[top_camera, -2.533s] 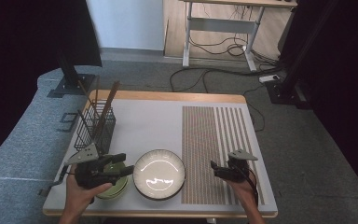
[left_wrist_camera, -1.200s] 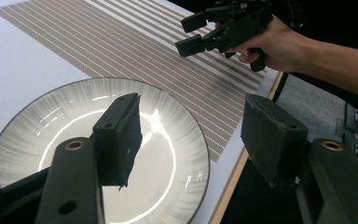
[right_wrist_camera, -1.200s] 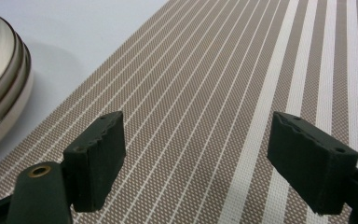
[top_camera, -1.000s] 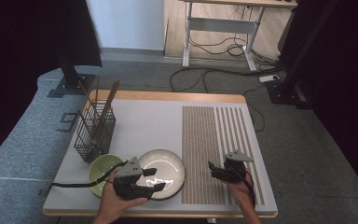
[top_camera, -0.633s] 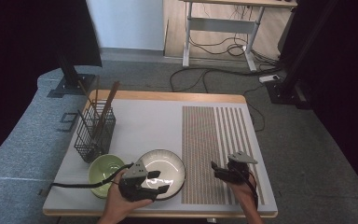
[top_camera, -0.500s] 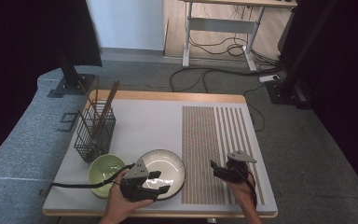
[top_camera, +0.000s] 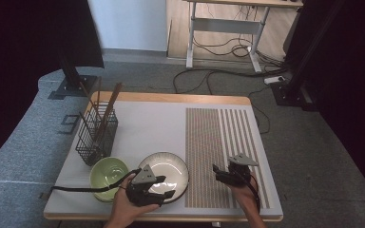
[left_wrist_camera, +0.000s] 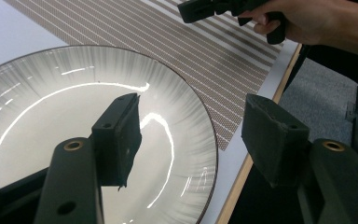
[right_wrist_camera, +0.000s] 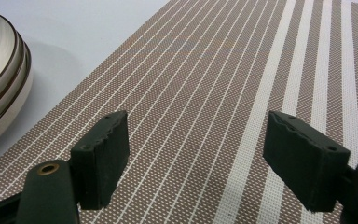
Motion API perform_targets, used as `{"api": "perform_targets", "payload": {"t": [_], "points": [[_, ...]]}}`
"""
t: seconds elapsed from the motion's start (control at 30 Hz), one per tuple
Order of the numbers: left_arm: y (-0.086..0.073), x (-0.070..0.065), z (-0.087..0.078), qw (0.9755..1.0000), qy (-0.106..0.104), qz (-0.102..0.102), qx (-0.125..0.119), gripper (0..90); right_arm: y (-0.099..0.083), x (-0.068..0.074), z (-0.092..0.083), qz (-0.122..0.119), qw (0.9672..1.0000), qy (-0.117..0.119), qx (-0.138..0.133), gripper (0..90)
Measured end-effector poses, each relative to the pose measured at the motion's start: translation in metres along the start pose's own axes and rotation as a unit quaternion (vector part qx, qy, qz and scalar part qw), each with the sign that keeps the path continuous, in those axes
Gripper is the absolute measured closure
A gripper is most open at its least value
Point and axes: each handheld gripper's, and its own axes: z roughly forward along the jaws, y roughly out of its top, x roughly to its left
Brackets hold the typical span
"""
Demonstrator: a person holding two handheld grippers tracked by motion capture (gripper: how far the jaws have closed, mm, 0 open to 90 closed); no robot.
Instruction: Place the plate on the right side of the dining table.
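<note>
As jaws gape, one plate [top_camera: 165,172], one bowl [top_camera: 108,171]

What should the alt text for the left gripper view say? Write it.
The left gripper, jaws open, straddles the near rim of a white plate, one jaw over the plate and the other beyond its edge. Behind lies a striped mat, with a hand holding the other gripper at the top.
</note>
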Motion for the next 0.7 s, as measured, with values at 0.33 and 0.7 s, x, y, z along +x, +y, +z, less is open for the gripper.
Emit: {"api": "perform_targets", "payload": {"t": [0.33,0.7], "points": [[-0.004,-0.002,0.010,0.9999,-0.006,0.002,0.012,36.7,-0.001,0.002,0.000,-0.008,1.0000,0.001,0.005,22.4],[-0.005,-0.004,0.014,0.9998,-0.005,0.009,0.016,35.7,-0.002,0.001,-0.001,-0.009,0.9999,-0.001,0.006,22.4]]}}
